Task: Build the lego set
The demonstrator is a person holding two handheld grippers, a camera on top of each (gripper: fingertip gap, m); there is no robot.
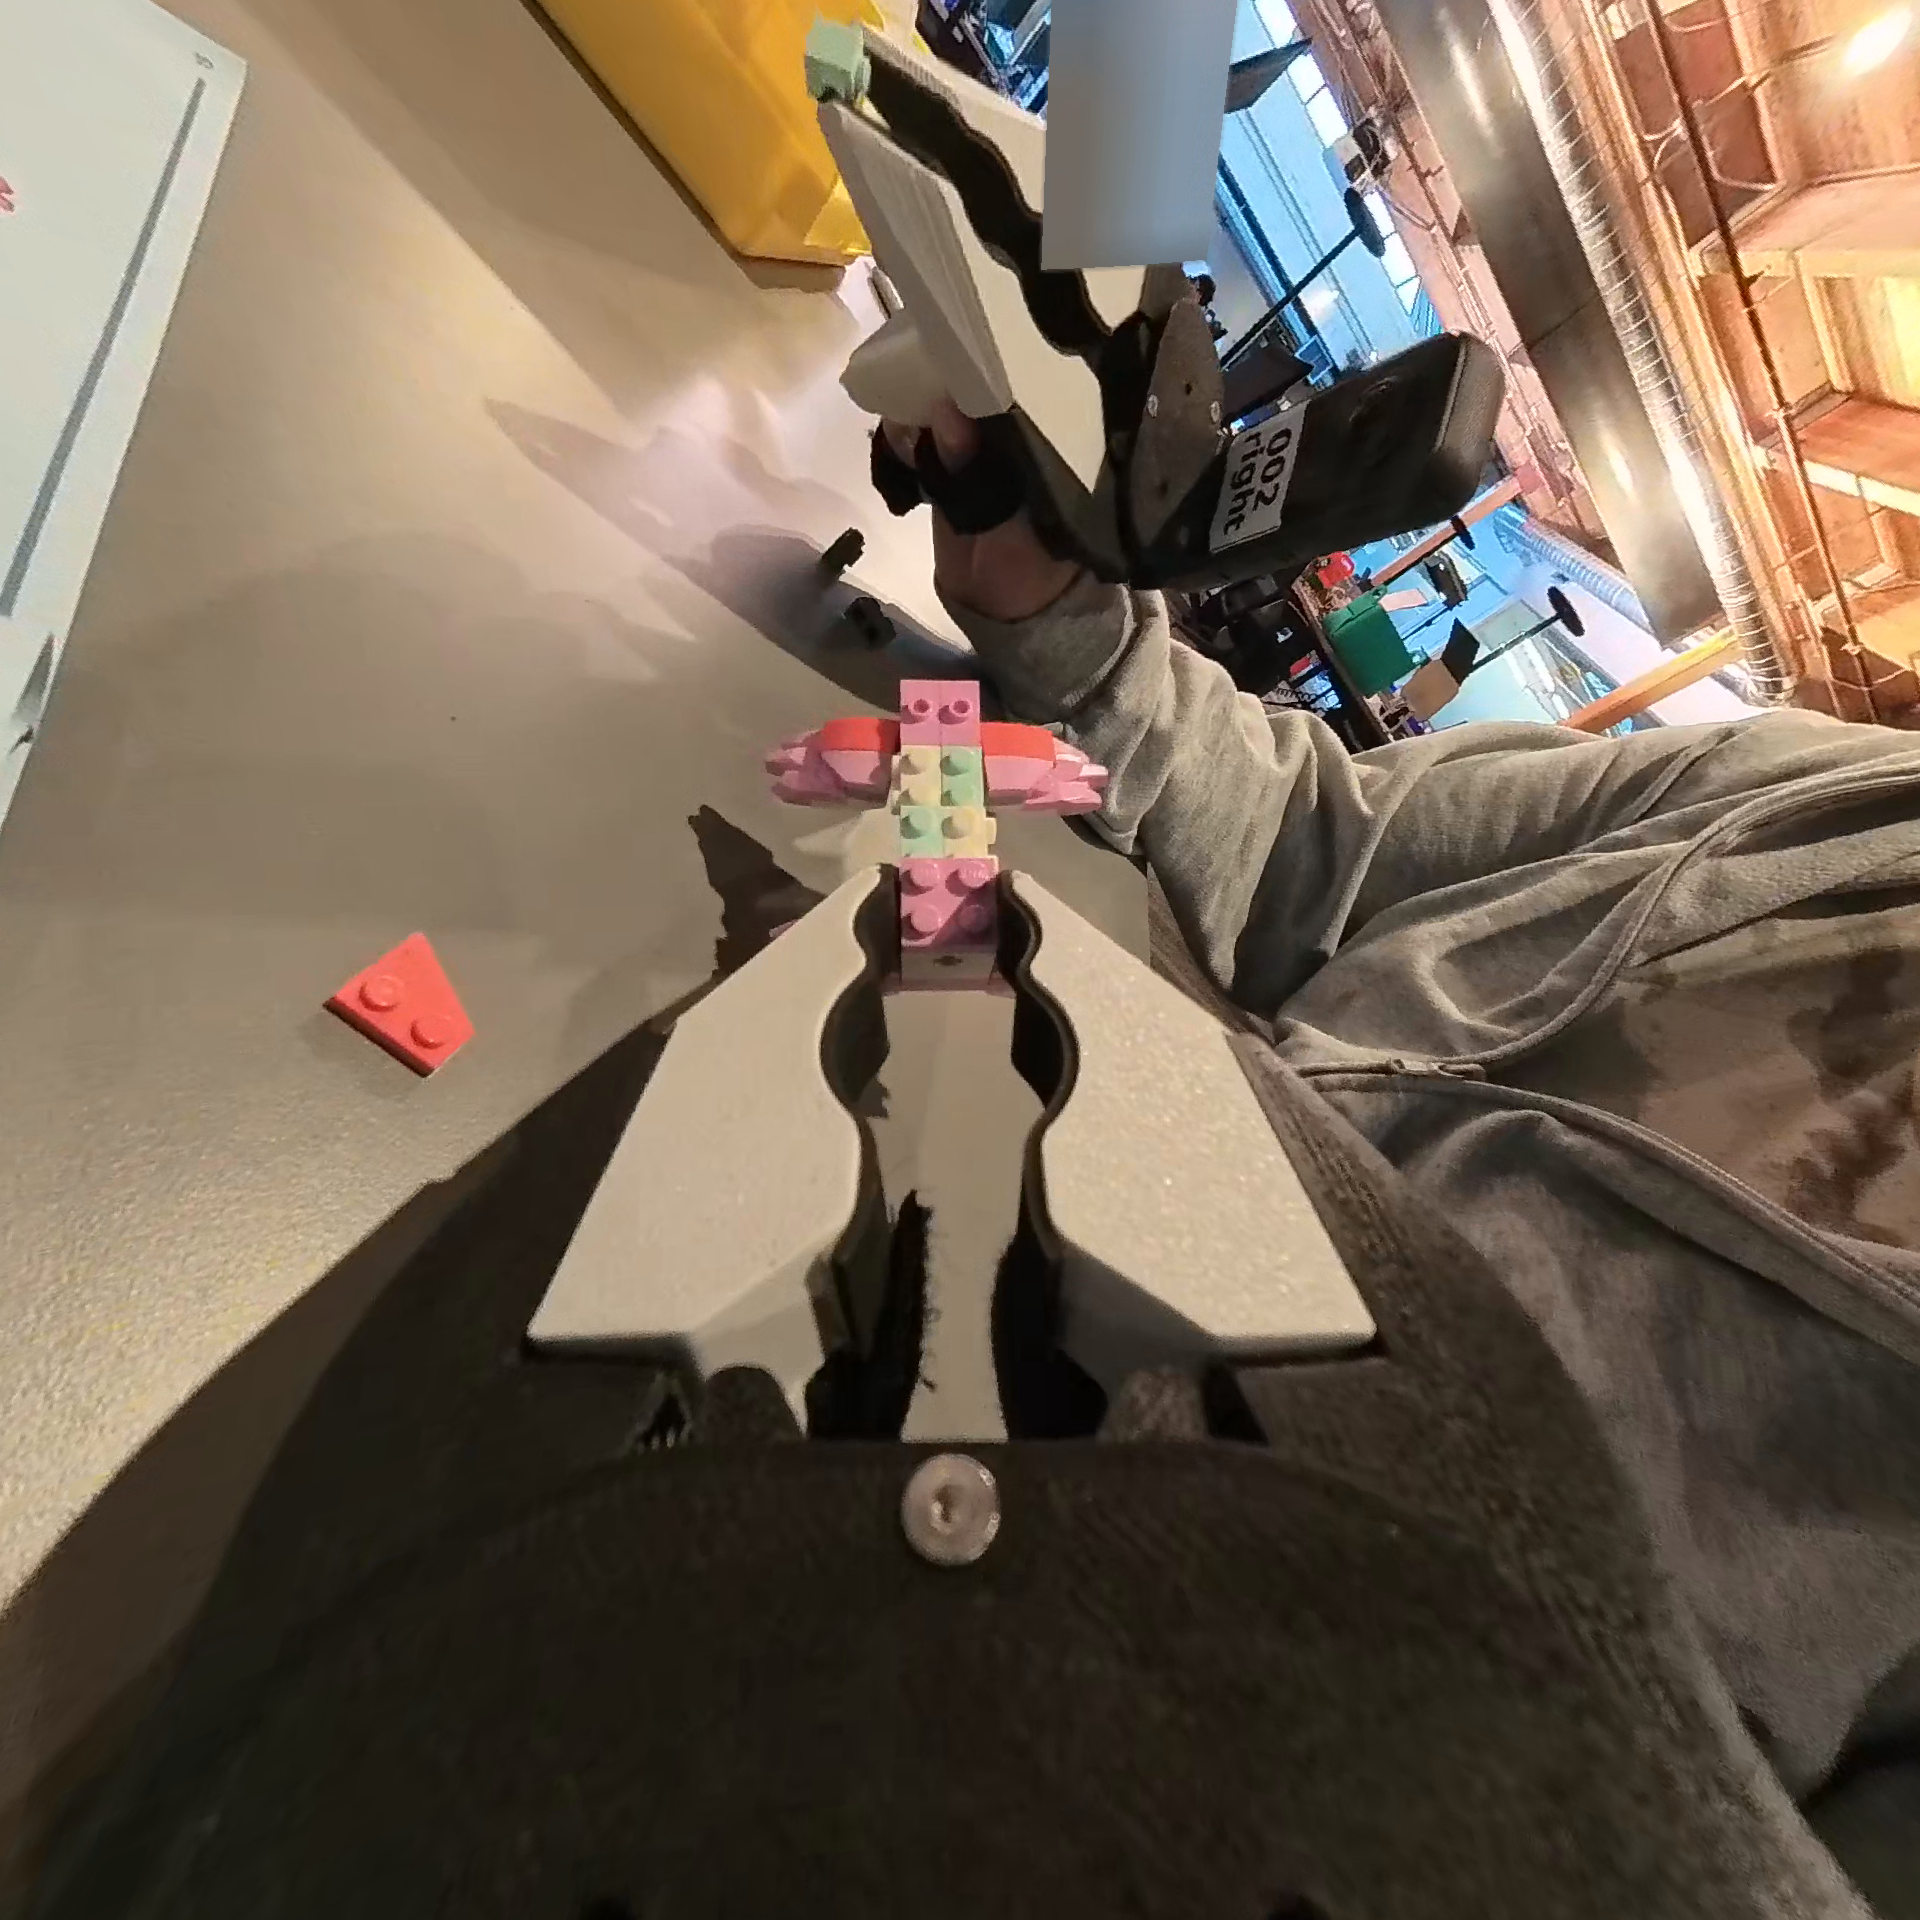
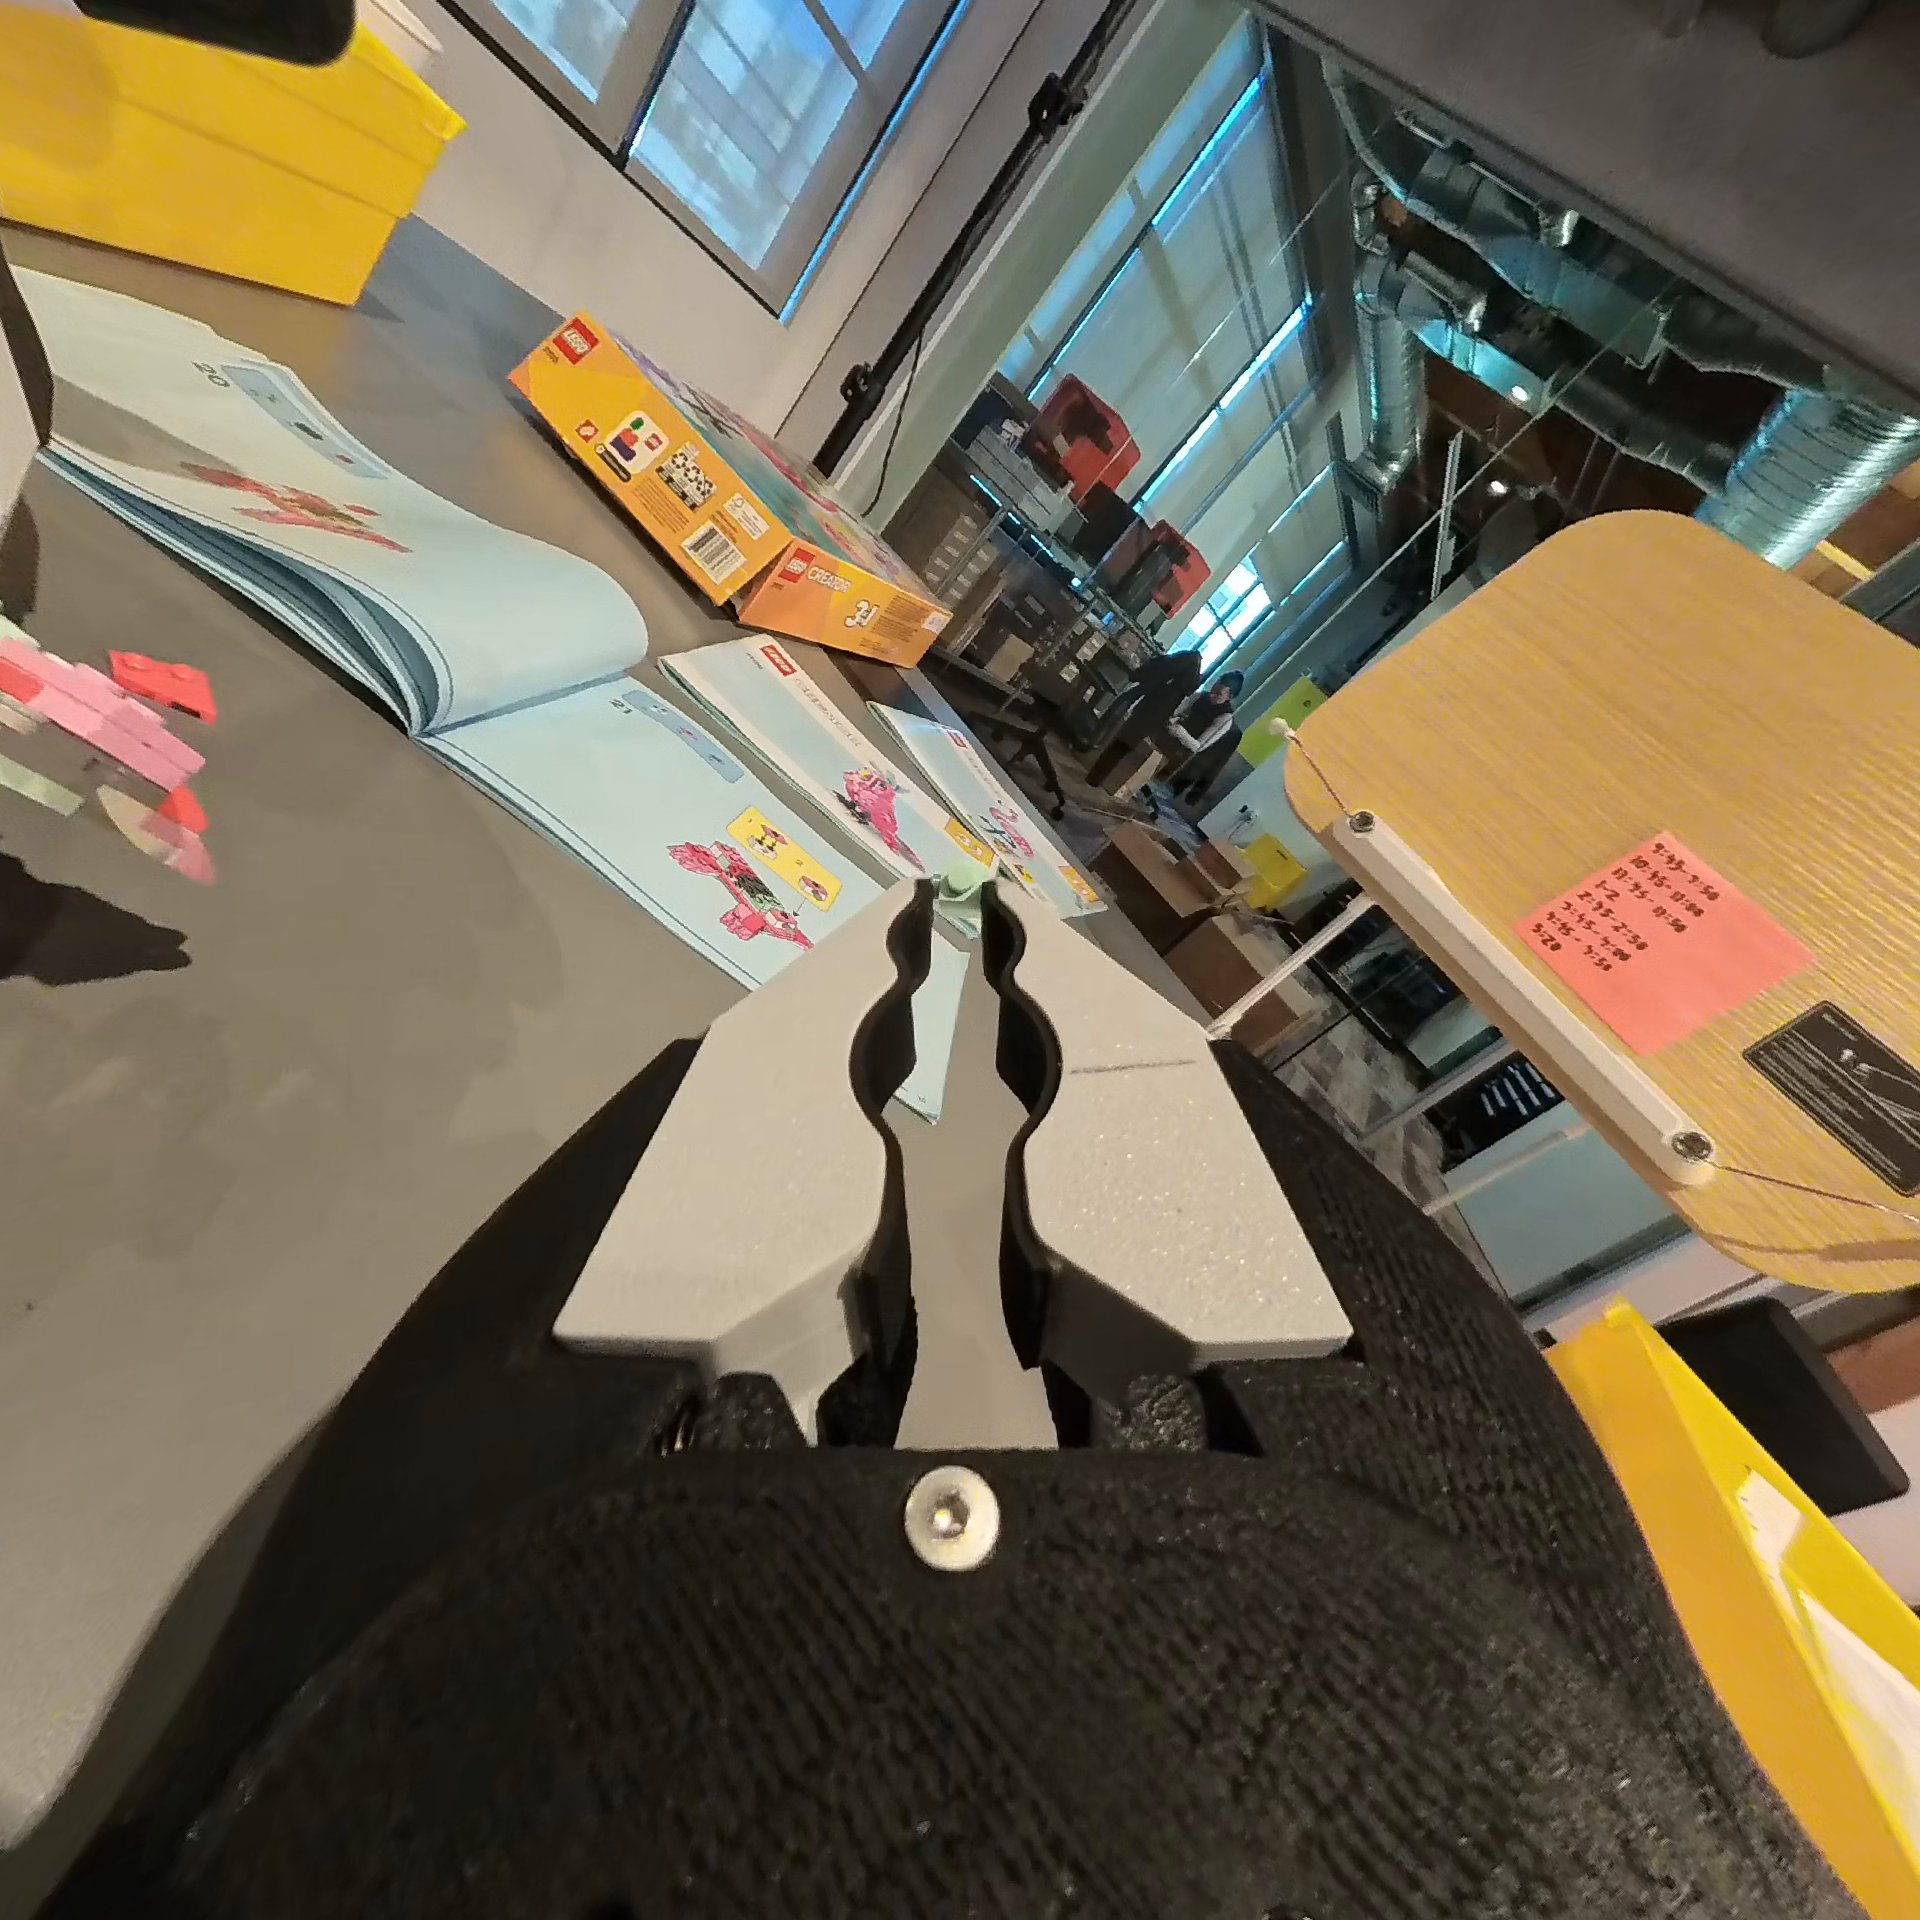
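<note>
My left gripper (image 1: 943,914) is shut on the pink end of a pastel lego model (image 1: 940,790) with pink and red wings, held above the grey table (image 1: 312,727). A loose red wedge plate (image 1: 403,1003) lies on the table to the left. My right gripper (image 2: 954,902) is shut on a small light green brick (image 2: 958,891). It also shows in the left wrist view (image 1: 847,78), raised high with the green brick (image 1: 837,60) at its tip. The model's wing (image 2: 104,717) and the red plate (image 2: 166,681) show at the left edge of the right wrist view.
An open instruction booklet (image 2: 436,623), two more booklets (image 2: 821,748) and an orange lego box (image 2: 717,499) lie on the table. Yellow bins (image 2: 208,156) stand at the back. Two small black parts (image 1: 857,592) lie near the table edge. A wooden chair back (image 2: 1621,831) is at right. Some 15 centimeters of space lies between my two pairs of fingers. Measured from the fingertips, the red plate (image 2: 166,681) is 8 centimeters or so from the left gripper and 20 centimeters from the right. It is also in sight in the left wrist view (image 1: 396,1010).
</note>
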